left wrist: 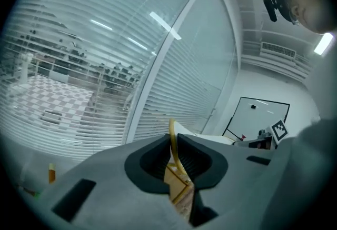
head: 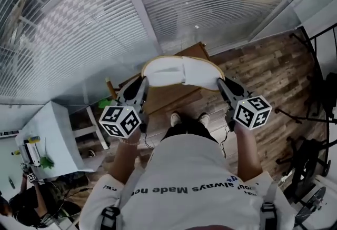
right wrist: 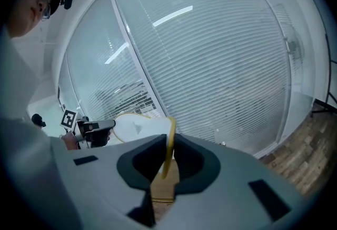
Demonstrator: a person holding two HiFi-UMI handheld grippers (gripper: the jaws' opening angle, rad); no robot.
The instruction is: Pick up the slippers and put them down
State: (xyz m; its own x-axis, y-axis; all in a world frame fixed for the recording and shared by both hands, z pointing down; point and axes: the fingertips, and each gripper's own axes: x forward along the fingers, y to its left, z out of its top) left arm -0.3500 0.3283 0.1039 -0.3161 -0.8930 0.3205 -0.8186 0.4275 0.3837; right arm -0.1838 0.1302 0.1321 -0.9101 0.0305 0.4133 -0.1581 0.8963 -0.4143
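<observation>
The person holds one gripper in each hand, and both are up in the air in front of the body. The left gripper (head: 143,82) has its fingers (left wrist: 150,163) squeezed on the thin yellow edge of the white slippers (head: 181,72). The right gripper (head: 221,85) has its fingers (right wrist: 138,163) squeezed on the yellow edge at the other end. No fingers are apart, and both pairs are clamped on that edge.

The slippers look like two, side by side, and they meet in the middle between the grippers. They touch nothing else. They hang high above a brown wooden surface (head: 168,98) and the wooden floor (head: 274,76), a little in front of the person's feet (head: 175,117). Behind them is a big wall of white blinds (head: 210,2).

The edge is likely picked because it is thin and fits between the fingers, while the flat white part is too wide to grab. One gripper at each end probably helps the slippers stay level, so they do not swing or tip.

The picking up looks done, and the putting down is not done yet. For that, both hands would need to go down together to the wooden surface or the floor. If one hand goes faster, the thin edge could slide out of the fingers
</observation>
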